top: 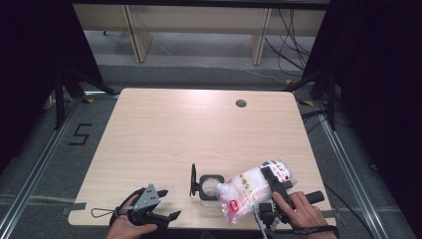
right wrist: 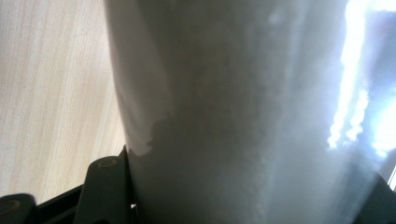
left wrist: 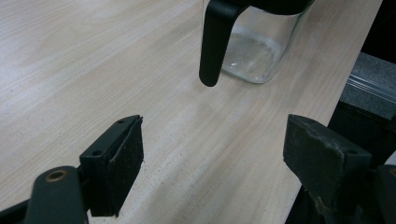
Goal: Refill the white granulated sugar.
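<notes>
A clear plastic bag of white powder (top: 249, 188) with red print lies tilted over the table's front edge, its left end at the mouth of a square glass jar (top: 210, 186). My right gripper (top: 272, 180) is shut on the bag's right half. In the right gripper view the bag (right wrist: 243, 112) sits pressed between the jaws. The jar's black lid (top: 193, 179) stands flipped up on its left side. My left gripper (top: 169, 203) rests open near the front left edge, apart from the jar. Beyond its spread fingertips (left wrist: 116, 154) stand the jar (left wrist: 252, 51) and the hanging lid (left wrist: 212, 42).
The light wooden table (top: 199, 129) has a round cable hole (top: 241, 103) at the back right. The jar stands close to the front edge (left wrist: 322, 121). Black stands and cables flank the table on the floor.
</notes>
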Tool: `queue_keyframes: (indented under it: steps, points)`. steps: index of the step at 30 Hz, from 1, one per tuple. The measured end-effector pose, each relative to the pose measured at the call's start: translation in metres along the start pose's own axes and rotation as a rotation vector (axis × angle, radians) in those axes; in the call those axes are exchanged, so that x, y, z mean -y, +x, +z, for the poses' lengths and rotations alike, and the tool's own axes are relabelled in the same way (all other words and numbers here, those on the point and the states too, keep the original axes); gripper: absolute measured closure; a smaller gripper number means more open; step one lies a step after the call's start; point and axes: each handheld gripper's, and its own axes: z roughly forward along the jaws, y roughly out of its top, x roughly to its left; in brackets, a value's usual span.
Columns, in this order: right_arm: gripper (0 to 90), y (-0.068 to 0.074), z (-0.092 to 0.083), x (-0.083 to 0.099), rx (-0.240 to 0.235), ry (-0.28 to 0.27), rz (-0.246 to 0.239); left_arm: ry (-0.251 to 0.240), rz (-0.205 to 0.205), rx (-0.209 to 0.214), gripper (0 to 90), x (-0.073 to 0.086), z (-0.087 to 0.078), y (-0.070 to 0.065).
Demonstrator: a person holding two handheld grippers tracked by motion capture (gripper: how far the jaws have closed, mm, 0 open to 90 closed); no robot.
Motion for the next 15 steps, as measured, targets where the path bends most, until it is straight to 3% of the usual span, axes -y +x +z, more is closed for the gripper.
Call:
queue_keyframes:
  steps: [1,2,3,4,5,6,8,15]
  points:
    - [40.7,-0.0008,-0.0003,0.0001,-0.007,0.003,-0.017,-0.009,-0.009,0.007,19.7,0.0001,0.0003,-0.0010]
    - [40.7,0.0011,0.0017,0.0013,0.030,-0.031,0.006,-0.013,-0.012,0.010,19.8,0.0001,0.0004,-0.0013]
    - [40.7,0.0011,0.0017,0.0013,0.030,-0.031,0.006,-0.009,-0.008,0.007,19.8,0.0001,0.0003,-0.0009]
    - [40.7,0.0017,-0.0006,0.0014,-0.006,-0.003,0.033,-0.009,-0.008,0.006,19.8,0.0000,0.0003,-0.0008]
    - [40.7,-0.0019,0.0000,0.0009,0.005,-0.018,-0.007,-0.011,-0.010,0.008,19.8,0.0001,0.0004,-0.0011]
    - [40.7,0.0012,-0.0009,0.0015,0.001,-0.004,0.041,-0.014,-0.013,0.010,19.8,0.0001,0.0005,-0.0013]
    - [40.7,0.0011,0.0008,0.0027,0.023,-0.030,0.045,-0.009,-0.009,0.006,19.8,0.0001,0.0003,-0.0008]
    - [40.8,0.0003,0.0006,0.0035,0.025,-0.037,0.062,-0.009,-0.001,0.005,19.7,0.0000,0.0002,-0.0007]
